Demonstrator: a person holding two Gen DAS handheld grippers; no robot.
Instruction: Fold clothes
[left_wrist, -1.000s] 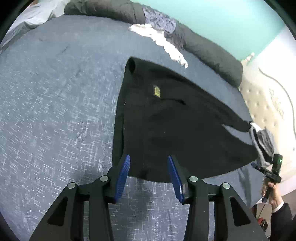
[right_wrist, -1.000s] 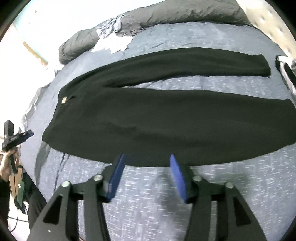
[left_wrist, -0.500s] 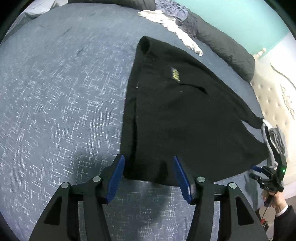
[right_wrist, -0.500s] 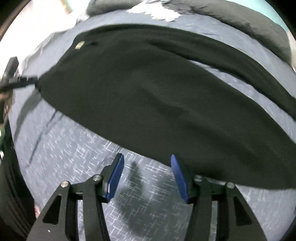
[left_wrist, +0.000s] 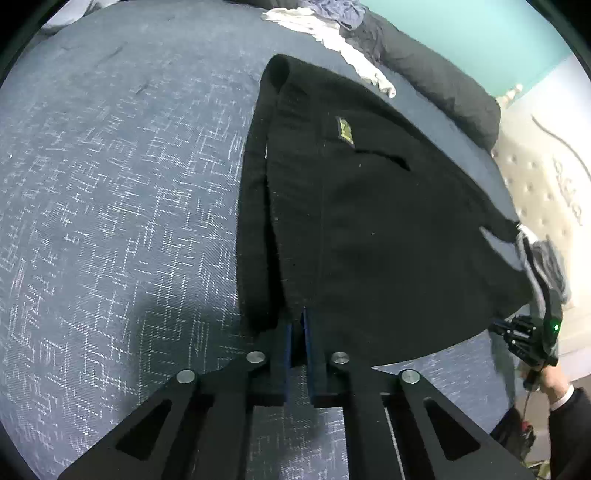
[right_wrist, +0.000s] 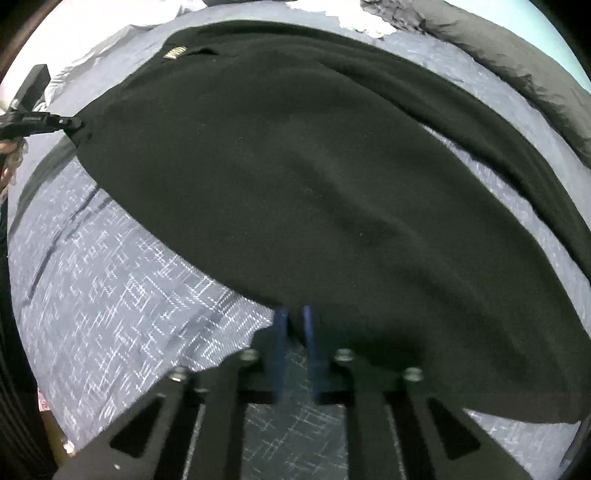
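**A:** You've got both ends now. Your left gripper (left_wrist: 300, 325) is clamped on the near edge of the black trousers (left_wrist: 369, 221), right by the waistband corner, and your right gripper (right_wrist: 293, 325) is pinched shut on the near edge of the leg further along. The trousers lie flat on the blue bedspread (left_wrist: 110, 184), waistband label (left_wrist: 345, 131) facing up, the far leg spread a little apart from the near one.

**B:** So how should I carry out the fold?

**A:** I'd lift both hands together and evenly, just enough for the near edge to clear the bed, then carry it across onto the far leg so the two legs stack. Keep the cloth taut between your grippers; if one hand leads, the seam will likely twist. Watch that you haven't pinched bedspread along with the fabric; on the right I can't tell, the view is blurred there.

**B:** What's changed from a second back?

**A:** Both sets of jaws were wide open then, hovering short of the edge. Since then you've come down, the right one has also swung across and rolled, and both have snapped closed on the cloth. The trousers themselves haven't shifted. The heap of grey and white laundry (left_wrist: 332, 29) at the far side is untouched.
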